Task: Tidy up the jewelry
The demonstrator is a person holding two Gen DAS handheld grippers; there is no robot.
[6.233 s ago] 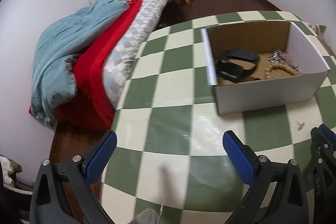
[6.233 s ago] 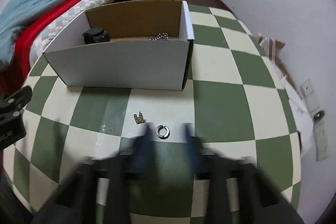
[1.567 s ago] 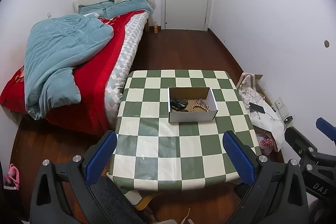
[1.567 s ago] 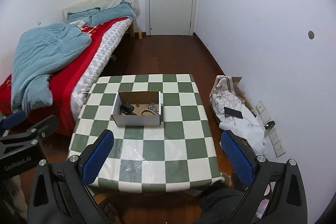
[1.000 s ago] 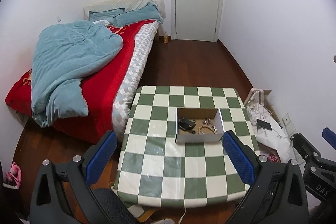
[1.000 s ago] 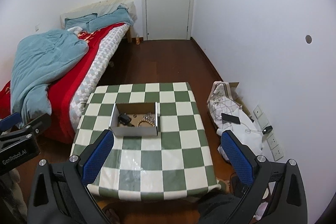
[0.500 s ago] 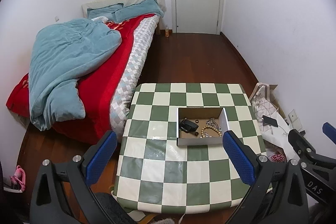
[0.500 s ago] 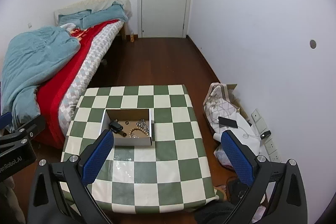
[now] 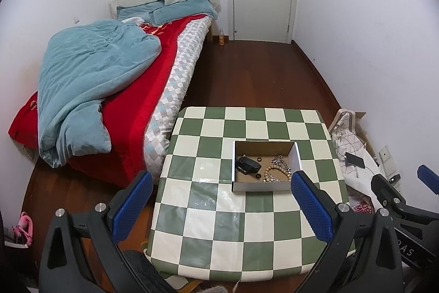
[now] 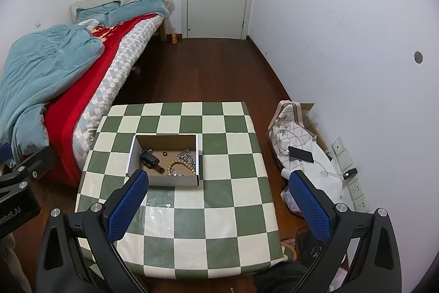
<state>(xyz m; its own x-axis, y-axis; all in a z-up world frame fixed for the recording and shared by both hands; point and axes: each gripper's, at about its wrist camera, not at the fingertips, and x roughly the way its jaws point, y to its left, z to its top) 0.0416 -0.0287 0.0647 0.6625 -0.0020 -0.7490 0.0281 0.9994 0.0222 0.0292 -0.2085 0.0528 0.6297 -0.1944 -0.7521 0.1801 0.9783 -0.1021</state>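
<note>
- Left gripper (image 9: pixel 222 198) held high above the counter (image 9: pixel 211 218), jaws wide apart, nothing in them.
- Right gripper (image 10: pixel 216 198) the same: apart, empty.
- Cardboard box (image 9: pixel 260 186) sits on the checkered counter.
- Inside the box: bead bracelet (image 9: pixel 277 172), silver chain (image 9: pixel 279 159), black watch (image 9: pixel 247 165), small rings.
- Bed (image 9: pixel 123 89) left of the counter.

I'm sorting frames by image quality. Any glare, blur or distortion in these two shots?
Left wrist view: sharp, strong fisheye bowing with dark corners, glare patches on the table in front of the box. Right wrist view: equally sharp and bowed, similar sheen on the table; the jewelry is too small to resolve.
</note>
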